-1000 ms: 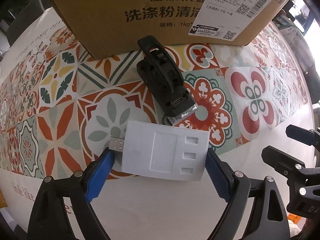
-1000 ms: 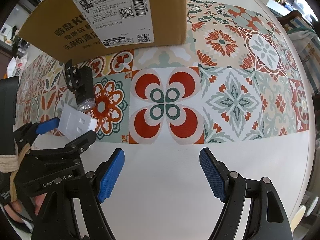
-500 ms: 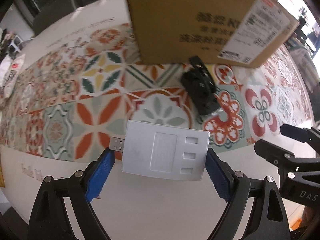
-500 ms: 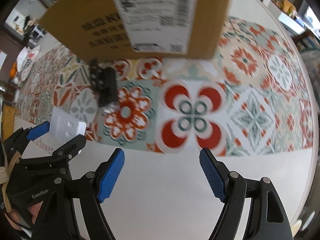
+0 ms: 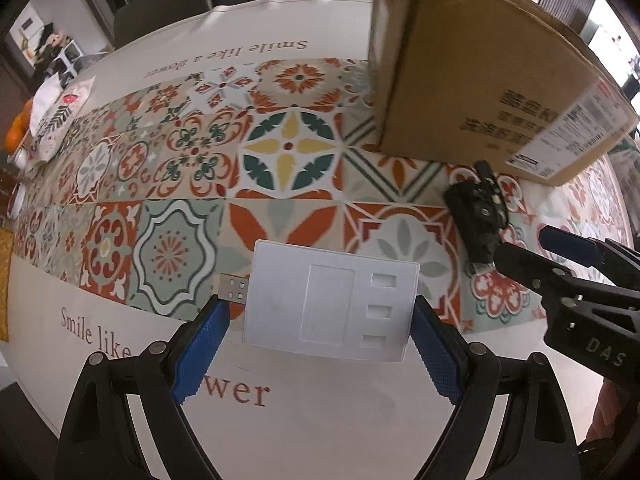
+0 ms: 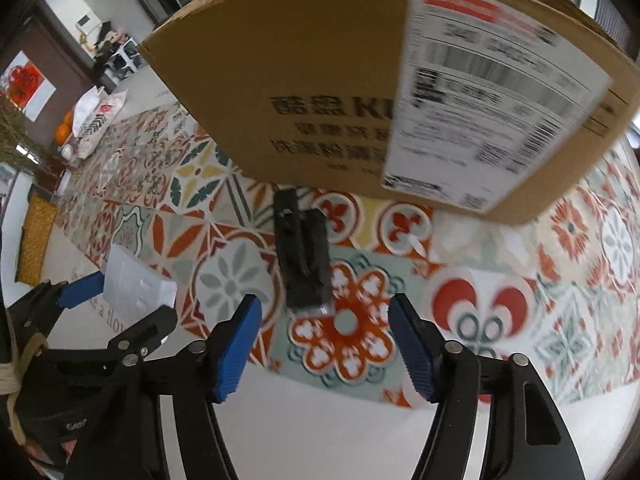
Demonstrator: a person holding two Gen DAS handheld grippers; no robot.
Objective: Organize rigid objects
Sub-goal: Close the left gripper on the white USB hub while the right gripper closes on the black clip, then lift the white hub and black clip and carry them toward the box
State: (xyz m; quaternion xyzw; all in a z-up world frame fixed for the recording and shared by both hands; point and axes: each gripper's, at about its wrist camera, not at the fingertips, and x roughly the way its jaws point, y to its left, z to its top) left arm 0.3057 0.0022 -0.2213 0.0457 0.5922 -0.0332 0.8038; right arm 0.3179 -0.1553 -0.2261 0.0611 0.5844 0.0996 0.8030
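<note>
Ahead of you the cardboard box (image 6: 360, 92) walls off the far side of the worktop (image 5: 360, 420), with the black gadget (image 6: 304, 260) lying just before it. To your left the patterned cloth (image 5: 180, 184) lies bare and passable; the near white strip is clear too.
</note>
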